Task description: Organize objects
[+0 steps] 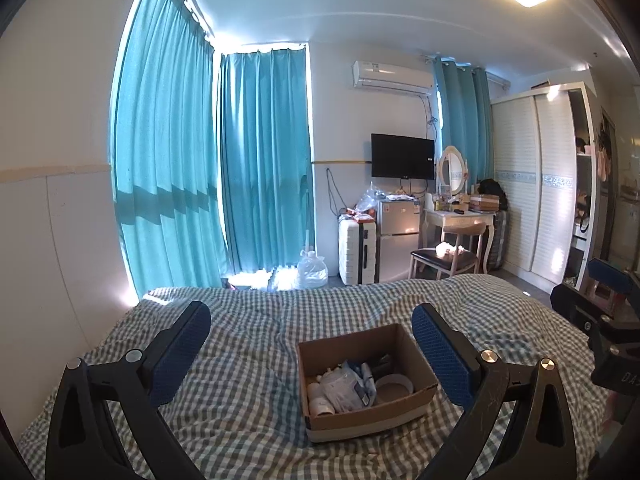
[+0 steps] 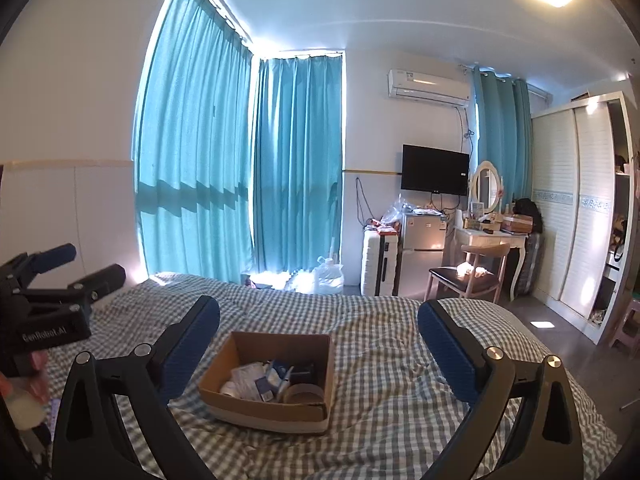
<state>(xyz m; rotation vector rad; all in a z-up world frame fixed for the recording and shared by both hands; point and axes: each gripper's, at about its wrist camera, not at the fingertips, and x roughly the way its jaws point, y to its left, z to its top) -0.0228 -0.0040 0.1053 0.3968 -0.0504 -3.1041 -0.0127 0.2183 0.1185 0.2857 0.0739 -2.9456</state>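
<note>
An open cardboard box (image 1: 404, 408) sits on the checked bedspread (image 1: 248, 360); it also shows in the right wrist view (image 2: 224, 360). Inside lie a tape roll (image 1: 392, 386), a white plastic packet (image 1: 344, 384) and small white bottles (image 1: 320, 402). My left gripper (image 1: 312, 320) is open and empty, held above the bed just short of the box. My right gripper (image 2: 319, 312) is open and empty, held above the box's near side. Each gripper shows at the edge of the other's view: the right gripper in the left wrist view (image 1: 600, 292), the left gripper in the right wrist view (image 2: 80, 264).
Beyond the bed stand teal curtains (image 1: 168, 160), a white suitcase (image 1: 356, 252), a small fridge (image 1: 400, 228), a dressing table (image 1: 460, 216) with a chair (image 1: 444, 256), a wall TV (image 1: 402, 156) and a white wardrobe (image 1: 536, 184). Plastic bags (image 1: 312, 272) lie on the floor.
</note>
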